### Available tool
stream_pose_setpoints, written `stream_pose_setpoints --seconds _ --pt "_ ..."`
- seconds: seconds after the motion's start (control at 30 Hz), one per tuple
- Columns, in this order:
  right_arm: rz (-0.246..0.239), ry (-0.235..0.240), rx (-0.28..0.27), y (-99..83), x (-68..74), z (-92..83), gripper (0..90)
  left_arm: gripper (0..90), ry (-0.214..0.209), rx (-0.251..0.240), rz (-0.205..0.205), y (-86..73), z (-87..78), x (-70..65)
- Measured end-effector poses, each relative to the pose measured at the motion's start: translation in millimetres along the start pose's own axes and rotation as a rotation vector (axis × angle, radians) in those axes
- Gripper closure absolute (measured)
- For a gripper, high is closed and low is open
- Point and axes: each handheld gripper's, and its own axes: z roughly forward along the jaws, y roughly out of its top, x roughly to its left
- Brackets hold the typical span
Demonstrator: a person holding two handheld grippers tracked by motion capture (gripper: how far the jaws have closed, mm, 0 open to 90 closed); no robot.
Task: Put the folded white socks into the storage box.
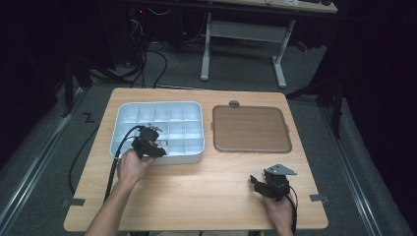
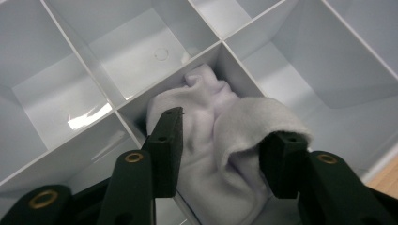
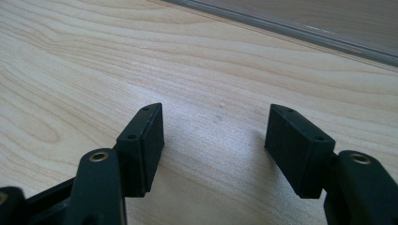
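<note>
Resting in a front-row compartment at 6 o'clock of the white plastic divided tray (image 1: pixel 194 155), a pale folded cloth (image 2: pixel 220 140) is judged just deposited; the left gripper (image 2: pixel 220 152) is seen spread loosely around it, the right gripper (image 3: pixel 216 133) parted over bare tabletop. Withdrawal upward is called for next.

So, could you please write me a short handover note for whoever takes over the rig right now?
Left hand-held gripper: open, jaws astride a white cloth in a near-edge compartment of the white tray; the pads look clear of it.
Right hand-held gripper: open and empty, above bare table at the near right.
Brown lid: lies flat on the table, right of the tray.
Done: the cloth is in its compartment, one fold still poking above the divider.
Left: probably withdraw the left gripper; perhaps tuck the fold down and fit the lid.
</note>
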Motion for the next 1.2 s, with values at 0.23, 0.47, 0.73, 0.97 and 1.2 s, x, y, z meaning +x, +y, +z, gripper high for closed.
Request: stream_pose_setpoints --seconds 0.23,0.47,0.73,0.97,1.2 --pt "0.001 0.0 0.001 0.0 0.1 -0.1 38.1 46.7 -0.018 -0.018 -0.015 3.6 -9.5 -1.5" --pt "0.001 0.0 0.0 0.0 0.0 0.0 38.0 40.3 -0.054 -0.046 -0.039 8.8 -21.6 -0.7" --pt "0.001 0.001 0.0 0.0 0.0 0.0 38.0 39.6 -0.093 -0.097 -0.068 14.0 -34.1 -1.7" --pt "0.001 0.0 0.0 0.0 0.0 0.0 38.0 39.6 -0.105 -0.118 -0.074 15.1 -40.3 -2.1" --pt "0.001 -0.001 0.001 0.0 0.1 0.0 37.7 39.6 -0.123 -0.142 -0.098 17.2 -50.0 -1.0"
